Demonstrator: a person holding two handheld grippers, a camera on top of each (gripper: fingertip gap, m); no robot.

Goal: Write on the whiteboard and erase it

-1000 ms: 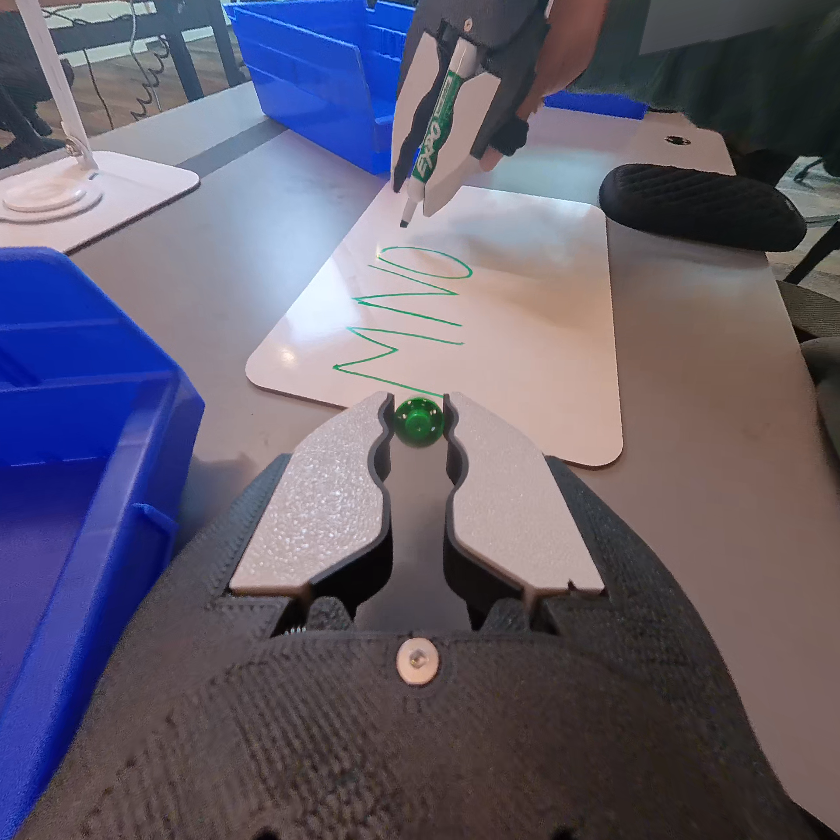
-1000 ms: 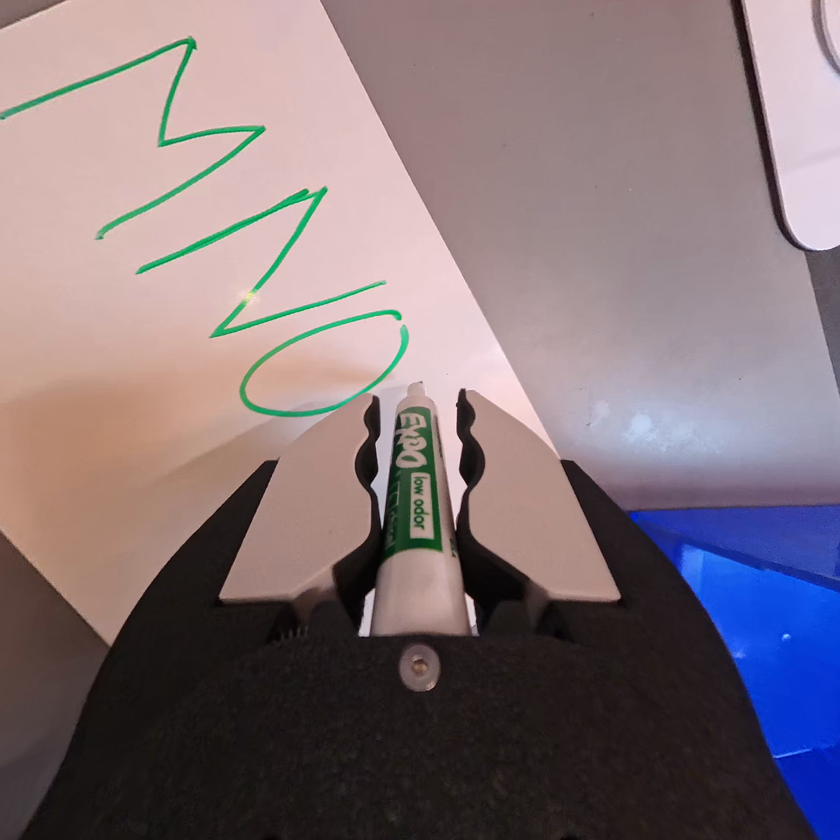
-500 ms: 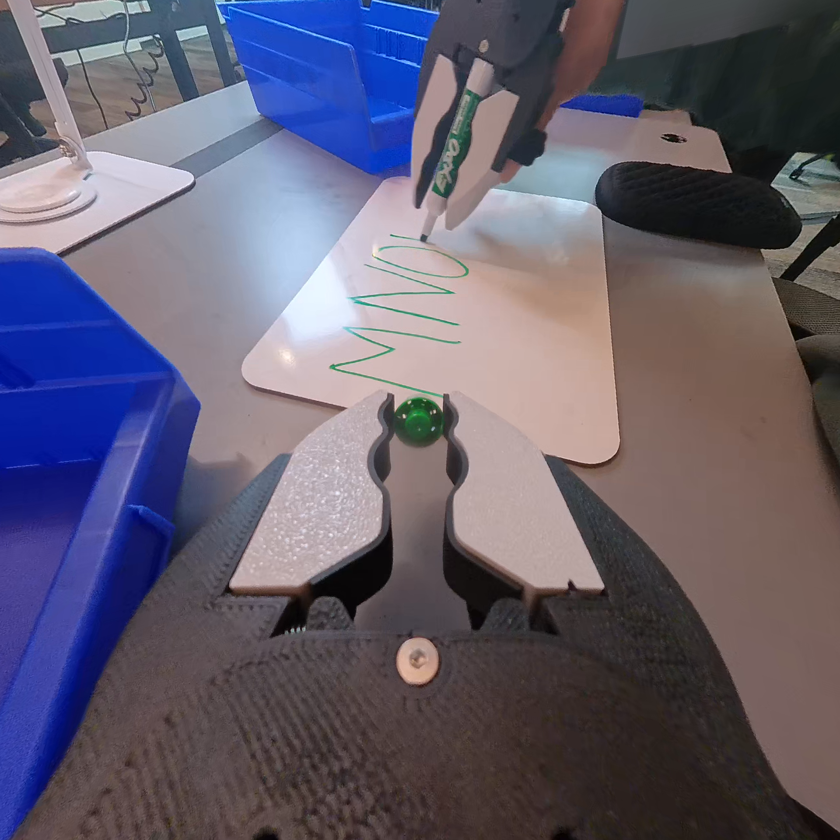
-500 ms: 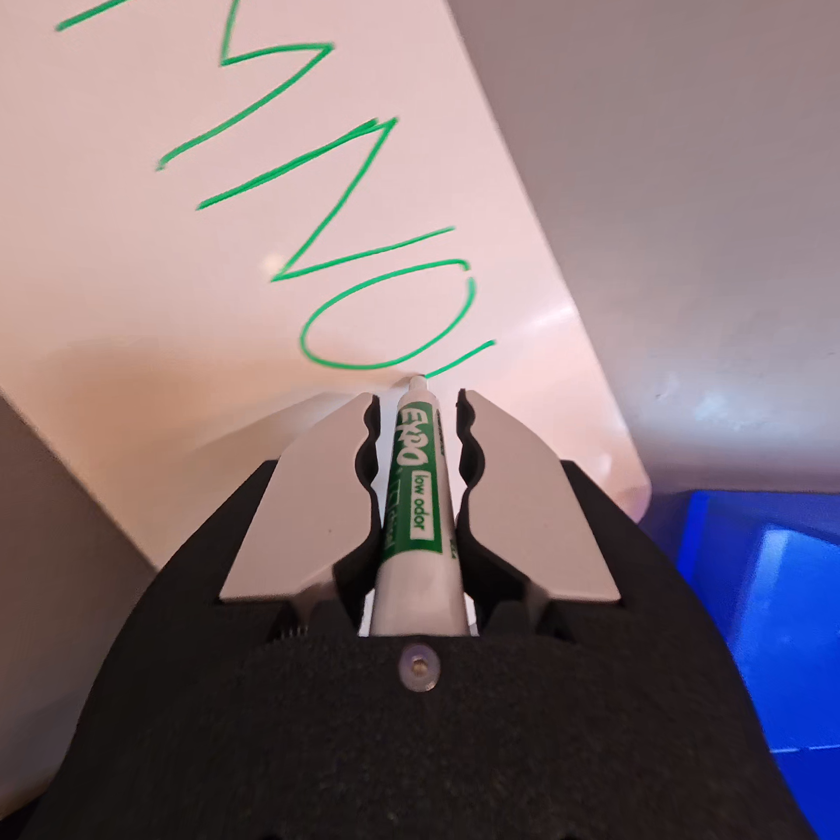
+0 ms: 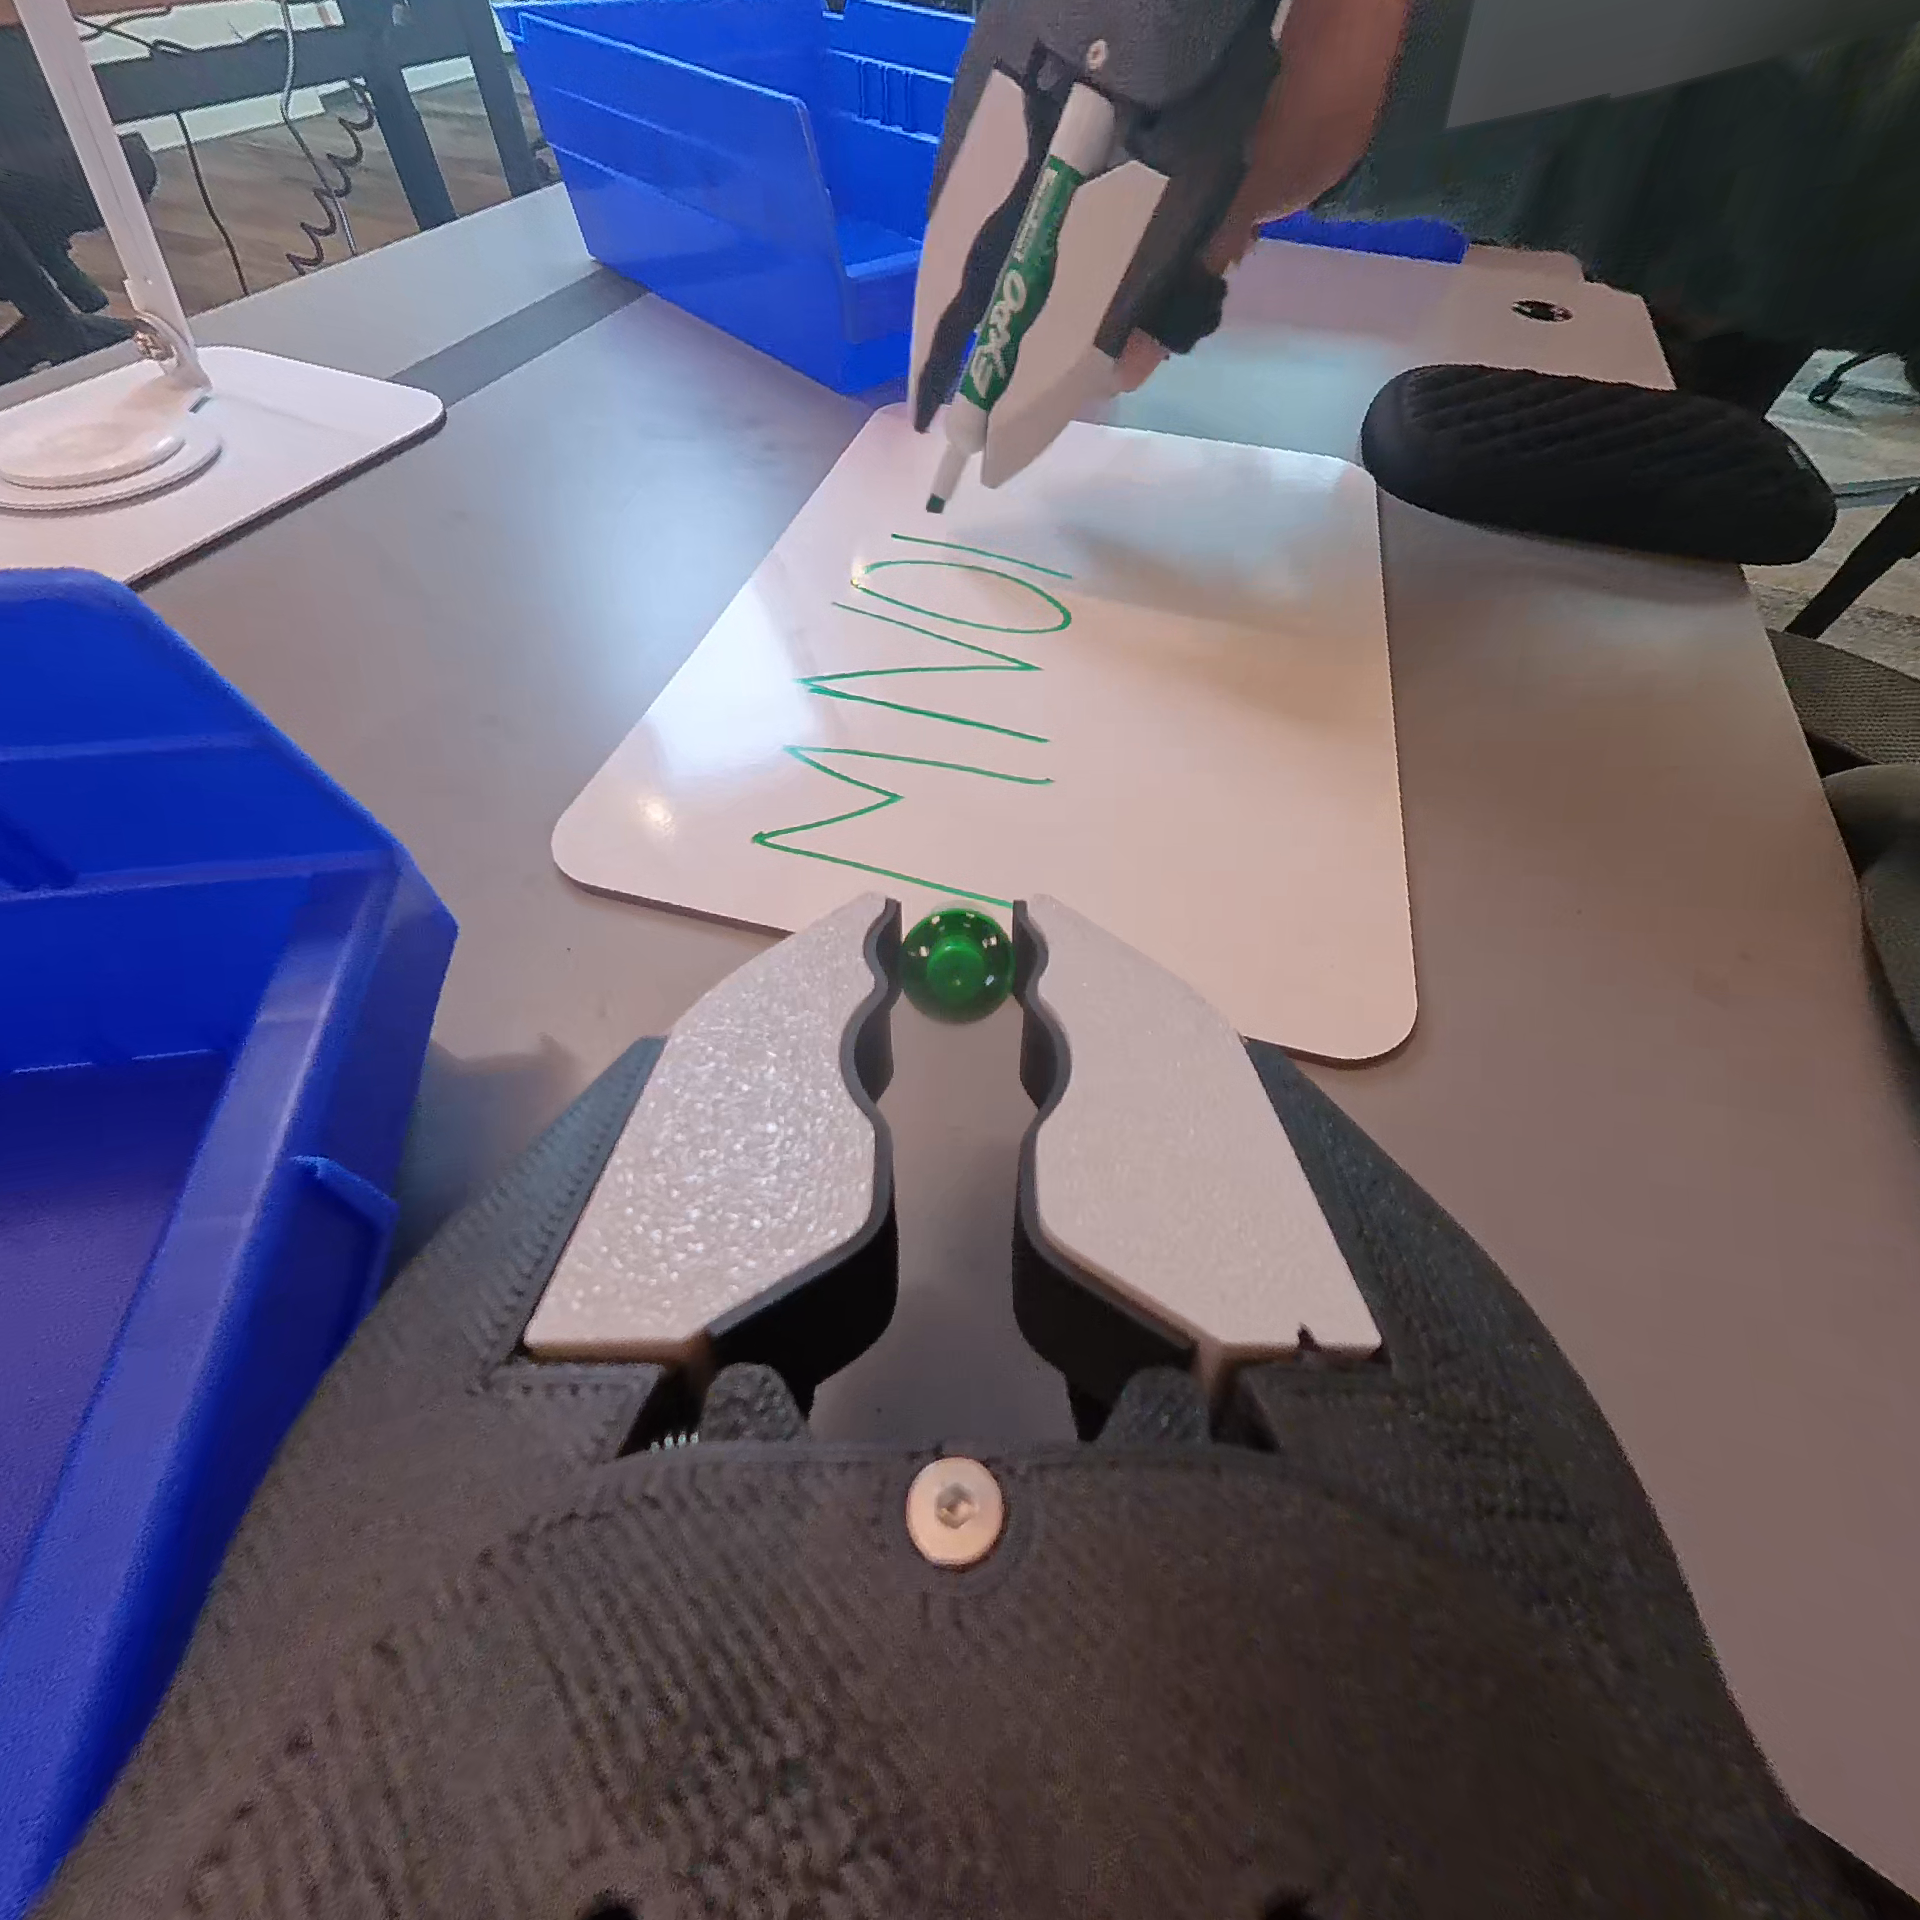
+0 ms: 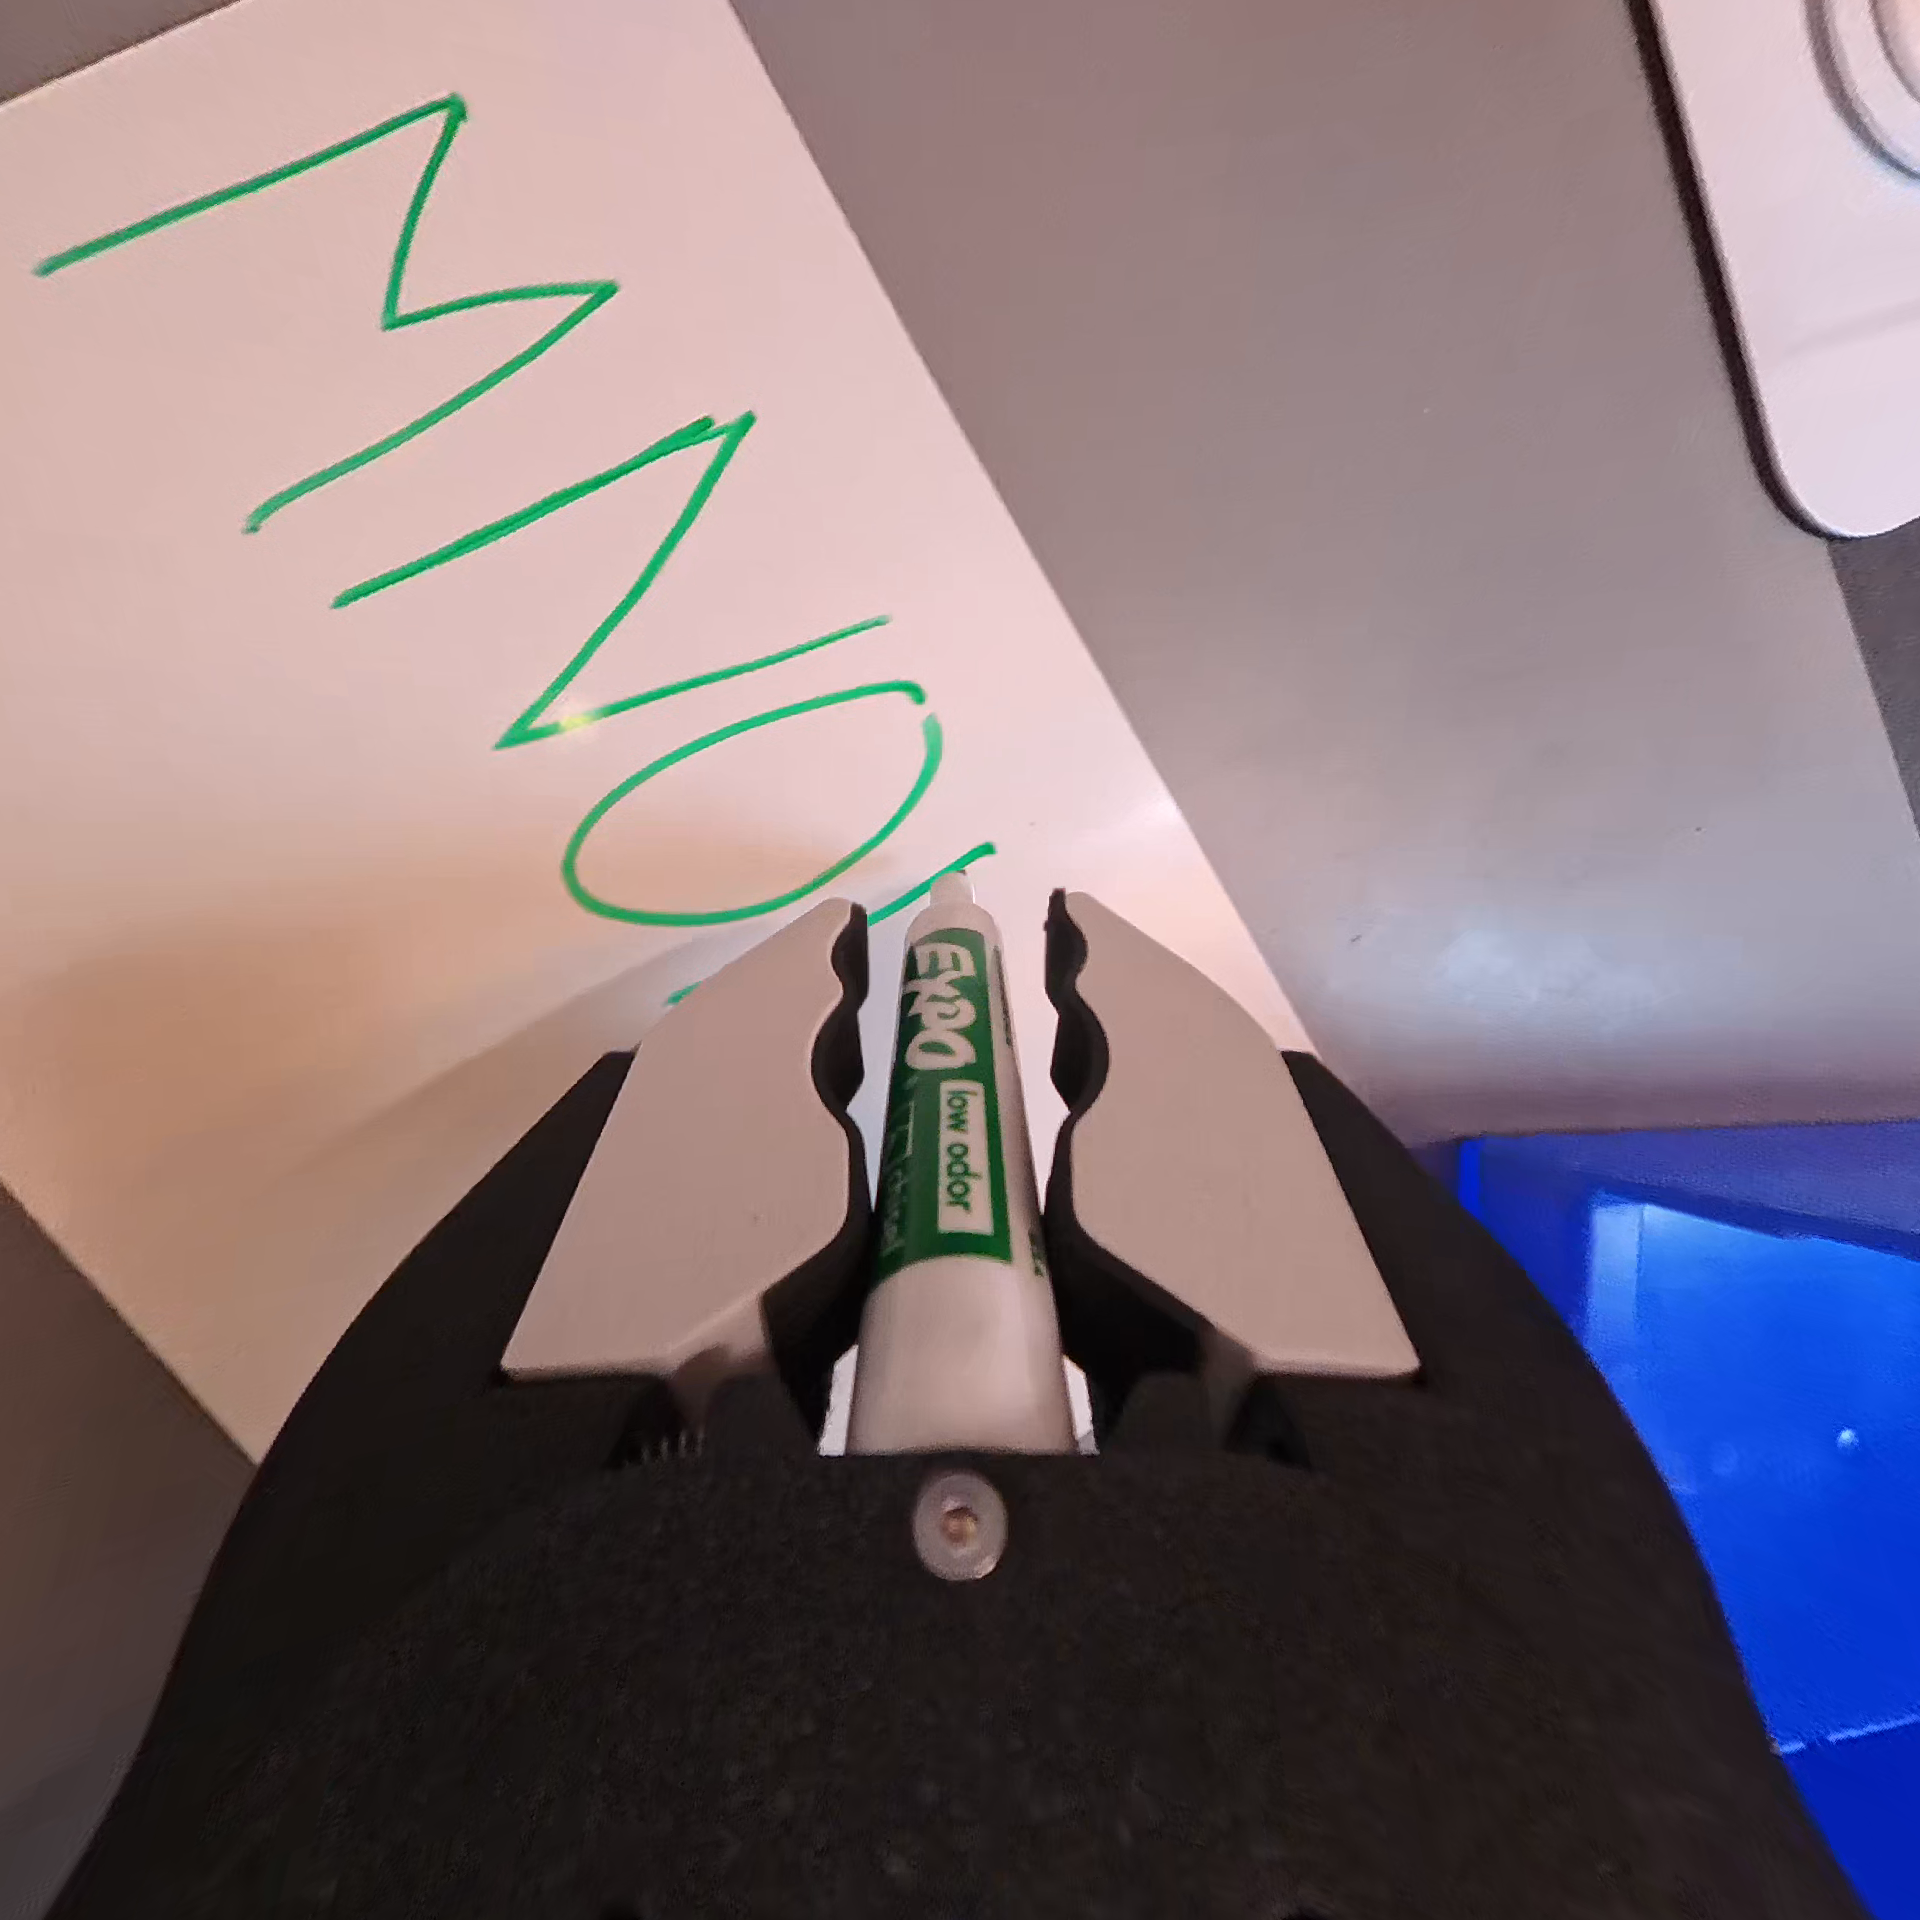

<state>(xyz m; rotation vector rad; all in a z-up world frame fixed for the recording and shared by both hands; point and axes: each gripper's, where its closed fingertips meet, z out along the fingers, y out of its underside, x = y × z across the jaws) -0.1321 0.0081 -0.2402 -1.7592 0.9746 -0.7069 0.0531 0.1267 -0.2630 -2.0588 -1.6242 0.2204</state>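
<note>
Since the earlier frame the right tool [image 5: 961, 442], clamped on the green dry-erase marker [image 6: 951, 1143], has lifted its tip off the whiteboard [image 5: 1226, 748] on the worktop [image 5: 540, 582] after one new stroke, the left tool [image 5: 954, 935] pinches the green marker cap [image 5: 954, 971], and erasing remains.

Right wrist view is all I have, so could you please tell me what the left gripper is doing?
Observer: The left gripper is shut on the green cap of the marker, poised over the near edge of the whiteboard.
Operator: Thank you. Is there bare board left for more writing?
Observer: Yes. In the left wrist view, the board runs bare from the green strokes all the way to its right edge.
Operator: Is anything close to that side?
Observer: A black ribbed pad lies by the board's far right corner.
</note>
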